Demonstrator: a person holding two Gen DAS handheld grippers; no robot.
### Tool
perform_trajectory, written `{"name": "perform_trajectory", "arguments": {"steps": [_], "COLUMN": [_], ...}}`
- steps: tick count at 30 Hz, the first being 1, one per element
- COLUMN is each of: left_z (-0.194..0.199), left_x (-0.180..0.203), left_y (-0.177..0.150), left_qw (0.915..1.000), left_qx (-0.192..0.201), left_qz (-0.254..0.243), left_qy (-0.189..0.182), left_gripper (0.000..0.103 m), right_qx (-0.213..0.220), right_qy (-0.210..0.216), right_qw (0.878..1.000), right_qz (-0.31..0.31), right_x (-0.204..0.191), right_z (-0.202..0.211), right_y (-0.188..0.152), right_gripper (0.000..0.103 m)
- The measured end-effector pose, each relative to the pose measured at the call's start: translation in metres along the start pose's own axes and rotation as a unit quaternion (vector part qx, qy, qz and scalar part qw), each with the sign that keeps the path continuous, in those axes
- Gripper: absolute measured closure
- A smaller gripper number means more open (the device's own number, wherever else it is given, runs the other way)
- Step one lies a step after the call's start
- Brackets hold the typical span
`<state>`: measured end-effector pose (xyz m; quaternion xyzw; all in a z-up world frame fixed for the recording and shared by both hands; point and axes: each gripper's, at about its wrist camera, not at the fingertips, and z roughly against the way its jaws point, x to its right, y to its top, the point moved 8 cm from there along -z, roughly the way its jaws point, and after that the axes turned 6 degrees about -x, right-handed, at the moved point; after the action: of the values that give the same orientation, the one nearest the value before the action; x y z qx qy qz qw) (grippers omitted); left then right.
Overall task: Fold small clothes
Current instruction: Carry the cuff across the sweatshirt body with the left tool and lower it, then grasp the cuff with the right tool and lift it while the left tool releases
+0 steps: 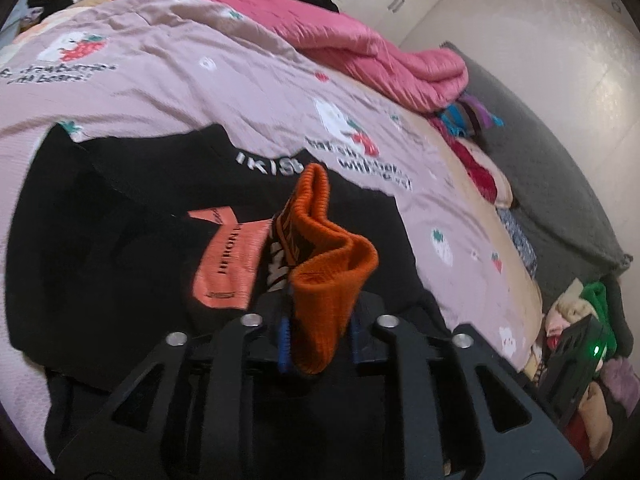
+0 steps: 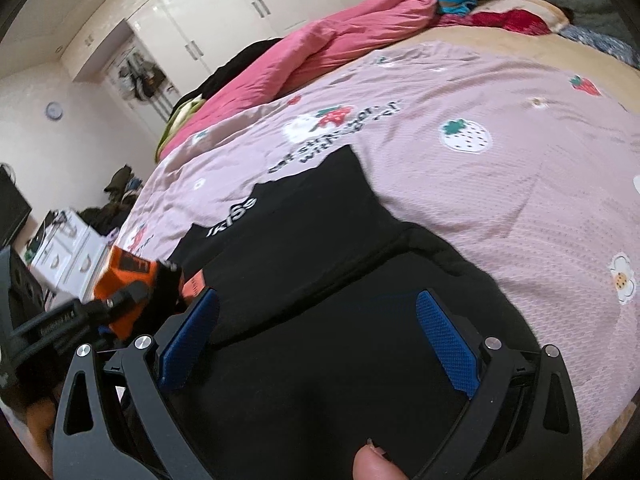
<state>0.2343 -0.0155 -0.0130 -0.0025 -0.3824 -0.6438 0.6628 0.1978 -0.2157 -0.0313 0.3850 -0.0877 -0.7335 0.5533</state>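
My left gripper [image 1: 320, 328] is clamped on the orange sock [image 1: 320, 280], lifted off the black shirt [image 1: 120, 240] on the bed [image 1: 240, 92] so it hangs free for folding; my right gripper [image 2: 320, 336] hovers spread wide over the shirt — ready, I judge, to catch the sock's loose end.

Black T-shirt [image 2: 312, 240] covers near part of bed, under both grippers. Beyond it, pink strawberry-print sheet [image 2: 500, 200] lies bare toward far edge: open room there. Rolled pink quilt [image 1: 360, 44] banks along far side, blocks reach past it. Striped knit item [image 1: 468, 114] and red cloth [image 1: 480, 172] crowd head-end edge. Orange sock [image 1: 324, 276] fills left gripper [image 1: 320, 332] gap; right gripper [image 2: 320, 336] gap free.
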Motion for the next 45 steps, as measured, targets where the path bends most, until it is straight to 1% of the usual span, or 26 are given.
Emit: {"name": "perform_trajectory", "arguments": {"steps": [3, 5, 9, 12, 13, 15, 17, 19, 21, 22, 23, 25, 27, 28, 30, 31, 32, 33, 35, 37, 42, 45], "left_z": [-0.010, -0.012, -0.010, -0.004, -0.001, 0.007, 0.016, 0.026, 0.035, 0.040, 0.044, 0.052, 0.059, 0.065, 0.071, 0.076, 0.078, 0.080, 0.084, 0.086, 0.093, 0.096], "left_x": [0.005, 0.009, 0.009, 0.002, -0.002, -0.012, -0.024, -0.037, -0.052, -0.058, -0.063, -0.075, -0.083, -0.089, -0.094, -0.099, -0.101, -0.103, -0.111, -0.115, -0.121, -0.125], "left_y": [-0.005, -0.007, -0.005, 0.000, 0.003, 0.009, 0.016, 0.022, 0.027, 0.028, 0.029, 0.031, 0.033, 0.035, 0.036, 0.037, 0.038, 0.038, 0.038, 0.038, 0.040, 0.042], "left_qw": [0.9998, 0.9995, 0.9996, 0.9999, 0.9999, 0.9995, 0.9983, 0.9959, 0.9924, 0.9914, 0.9906, 0.9897, 0.9889, 0.9878, 0.9865, 0.9853, 0.9849, 0.9844, 0.9833, 0.9828, 0.9814, 0.9804], "left_qx": [-0.019, -0.024, -0.023, -0.014, -0.009, 0.003, 0.019, 0.036, 0.047, 0.050, 0.052, 0.057, 0.062, 0.067, 0.073, 0.078, 0.080, 0.083, 0.086, 0.087, 0.094, 0.098], "left_qz": [-0.006, -0.010, -0.014, -0.009, -0.007, -0.003, 0.003, 0.007, 0.014, 0.018, 0.023, 0.038, 0.047, 0.051, 0.055, 0.060, 0.063, 0.067, 0.080, 0.089, 0.093, 0.099], "left_qy": [-0.010, -0.016, -0.012, 0.002, 0.010, 0.031, 0.054, 0.082, 0.113, 0.120, 0.124, 0.125, 0.127, 0.131, 0.136, 0.140, 0.140, 0.140, 0.139, 0.137, 0.139, 0.140], "left_gripper": [0.076, 0.063, 0.052, 0.040, 0.033, 0.026, 0.011, 0.009, 0.009, 0.009, 0.009, 0.009, 0.009, 0.009, 0.009, 0.009, 0.009, 0.009, 0.009, 0.009, 0.009, 0.009], "right_qx": [-0.002, -0.007, -0.029, -0.050, -0.059, -0.076, -0.092, -0.093, -0.092, -0.093, -0.094, -0.102, -0.111, -0.111, -0.096, -0.091, -0.092, -0.099, -0.095, -0.090, -0.076, -0.061], "right_qy": [-0.004, -0.004, -0.003, 0.001, 0.004, 0.015, 0.025, 0.024, 0.025, 0.025, 0.025, 0.014, -0.007, -0.015, -0.029, -0.029, -0.015, -0.005, -0.009, 0.000, 0.035, 0.054], "right_qw": [1.000, 1.000, 1.000, 0.998, 0.998, 0.996, 0.993, 0.992, 0.991, 0.991, 0.990, 0.989, 0.987, 0.986, 0.986, 0.985, 0.985, 0.984, 0.982, 0.979, 0.977, 0.970], "right_qz": [-0.009, -0.009, 0.002, 0.024, 0.034, 0.050, 0.066, 0.078, 0.090, 0.094, 0.099, 0.111, 0.118, 0.121, 0.137, 0.141, 0.145, 0.149, 0.166, 0.184, 0.198, 0.228], "right_x": [0.007, 0.008, 0.003, -0.011, -0.017, -0.030, -0.045, -0.056, -0.067, -0.070, -0.074, -0.079, -0.079, -0.078, -0.078, -0.079, -0.083, -0.085, -0.090, -0.096, -0.114, -0.132], "right_z": [-0.003, -0.005, -0.017, -0.029, -0.034, -0.042, -0.051, -0.057, -0.063, -0.066, -0.069, -0.080, -0.094, -0.096, -0.097, -0.096, -0.095, -0.096, -0.095, -0.090, -0.073, -0.058], "right_y": [0.002, 0.000, -0.004, -0.010, -0.012, -0.018, -0.025, -0.027, -0.028, -0.027, -0.027, -0.027, -0.029, -0.029, -0.029, -0.030, -0.031, -0.033, -0.035, -0.036, -0.026, -0.009], "right_gripper": [0.005, 0.005, 0.005, 0.005, 0.005, 0.005, 0.005, 0.005, 0.009, 0.018, 0.020, 0.020, 0.025, 0.030, 0.043, 0.054, 0.071, 0.074, 0.081, 0.088, 0.090, 0.090]}}
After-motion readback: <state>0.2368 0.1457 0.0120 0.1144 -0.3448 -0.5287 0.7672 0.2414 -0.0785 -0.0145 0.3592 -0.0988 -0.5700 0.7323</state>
